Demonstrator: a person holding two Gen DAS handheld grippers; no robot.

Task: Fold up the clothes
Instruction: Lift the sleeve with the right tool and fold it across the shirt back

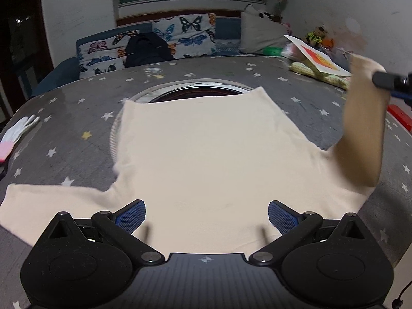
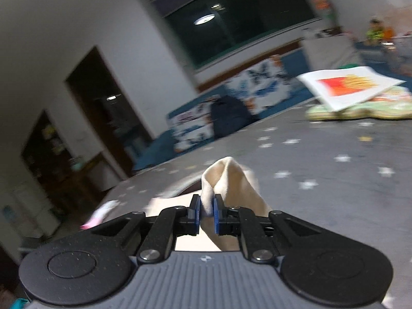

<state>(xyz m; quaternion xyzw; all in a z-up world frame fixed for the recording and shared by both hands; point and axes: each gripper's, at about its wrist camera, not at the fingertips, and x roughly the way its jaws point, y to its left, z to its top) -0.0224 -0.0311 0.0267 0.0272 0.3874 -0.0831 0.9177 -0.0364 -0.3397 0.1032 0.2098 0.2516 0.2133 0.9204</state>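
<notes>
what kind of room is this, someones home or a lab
Most likely a home living room. A sofa with butterfly-print cushions stands behind the table with the star-print cloth, soft toys sit in the corner, and a cream top is spread out for folding.

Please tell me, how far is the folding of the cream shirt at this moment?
Early stage. Done: the cream shirt lies spread flat on the star-patterned table. In hand: the right hand-held gripper is shut on one sleeve and holds it raised above the table. Left: the other sleeve lies flat and unfolded, the body is unfolded, and the left hand-held gripper is open, holding nothing.
</notes>
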